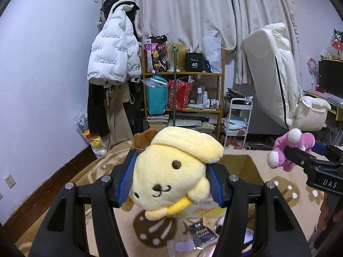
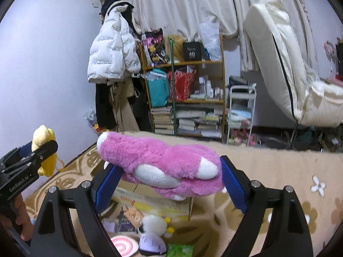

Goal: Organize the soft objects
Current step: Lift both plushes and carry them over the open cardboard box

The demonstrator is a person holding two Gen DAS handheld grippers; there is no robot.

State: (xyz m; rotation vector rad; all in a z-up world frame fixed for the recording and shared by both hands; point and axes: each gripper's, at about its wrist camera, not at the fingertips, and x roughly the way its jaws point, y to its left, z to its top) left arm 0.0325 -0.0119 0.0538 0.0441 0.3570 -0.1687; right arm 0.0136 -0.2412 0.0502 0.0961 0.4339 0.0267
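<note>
My left gripper (image 1: 171, 180) is shut on a yellow dog plush (image 1: 171, 169) with a cream beret, held by the head above an open cardboard box (image 1: 242, 167). The same plush shows at the left of the right wrist view (image 2: 46, 150). My right gripper (image 2: 169, 177) is shut on a pink and white plush (image 2: 163, 167), held lying sideways above the box (image 2: 190, 205). That pink plush shows at the right of the left wrist view (image 1: 289, 150). Both toys hang in the air over a beige patterned blanket (image 1: 285, 192).
Inside the box lie a white and purple plush (image 2: 153, 233), a pink swirl item (image 2: 124, 246) and small packets (image 2: 133, 216). Behind stand a cluttered wooden shelf (image 1: 184, 92), a coat rack with a white jacket (image 1: 111, 57), a white trolley (image 1: 238, 117) and a leaning mattress (image 1: 272, 72).
</note>
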